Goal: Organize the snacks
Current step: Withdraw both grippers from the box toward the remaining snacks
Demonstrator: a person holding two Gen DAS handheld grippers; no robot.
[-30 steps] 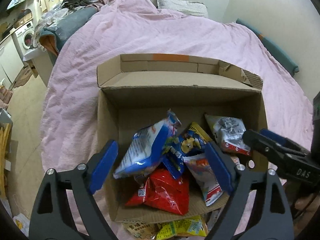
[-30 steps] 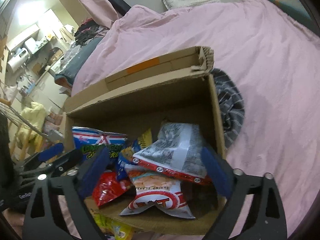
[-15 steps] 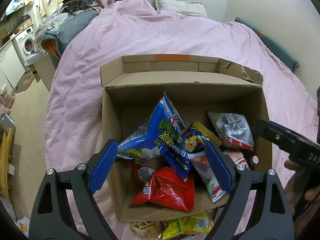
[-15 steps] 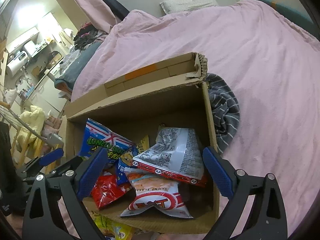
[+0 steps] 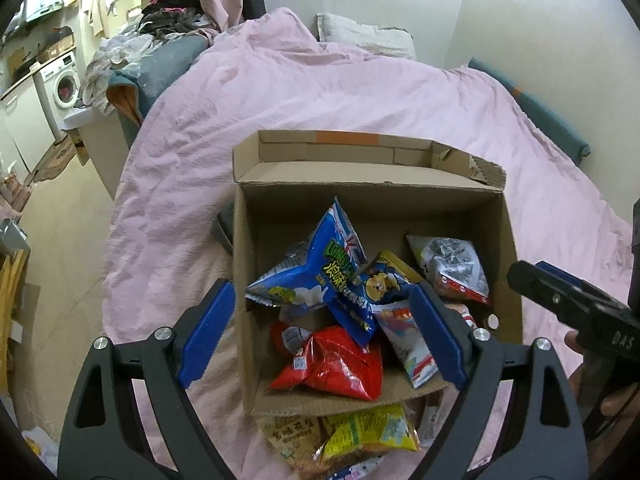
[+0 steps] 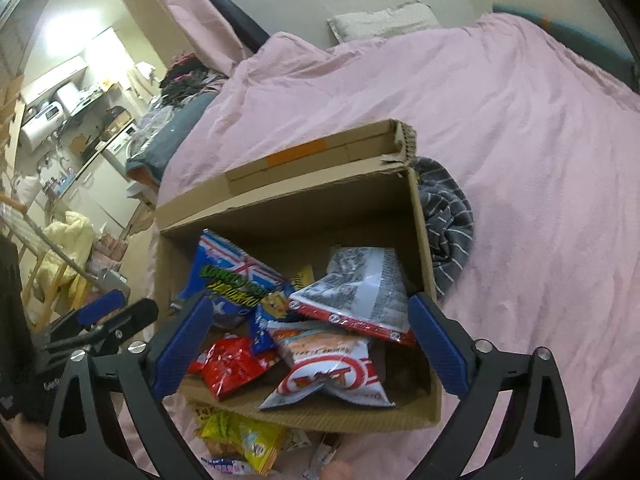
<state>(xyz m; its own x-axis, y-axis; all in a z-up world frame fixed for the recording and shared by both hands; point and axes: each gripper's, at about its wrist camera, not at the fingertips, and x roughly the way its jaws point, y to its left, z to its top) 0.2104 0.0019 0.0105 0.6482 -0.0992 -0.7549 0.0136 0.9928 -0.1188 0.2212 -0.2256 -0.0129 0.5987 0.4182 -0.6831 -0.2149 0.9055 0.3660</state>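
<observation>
A bed with a pink cover (image 5: 320, 92) fills the room, and on it sits one open cardboard box (image 5: 244, 320) with its near flap folded down. Inside lie about six snack bags: a blue one (image 5: 320, 276) at 10 o'clock, a smaller blue-and-yellow one (image 5: 376, 288) in the middle, a red one (image 5: 340, 364) at 7 o'clock, a grey-and-white one (image 5: 452, 268) at 2 o'clock, a white one with a red ring (image 6: 332, 372) at 5 o'clock, and a pale one (image 5: 404, 340) partly buried; the pile may hide more. Just outside the box at 6 o'clock, at least three packets remain on the cover, the yellow one (image 5: 368, 432) clearest.

By my judgement most snacks are already boxed, with the loose ones still to gather.

The left gripper (image 5: 320, 336) hovers over the near edge, jaws spread wide with nothing between the pads. The right gripper (image 6: 308, 344) is likewise wide apart and empty. A striped grey cloth (image 6: 448, 216) lies beside the box at 3 o'clock.
</observation>
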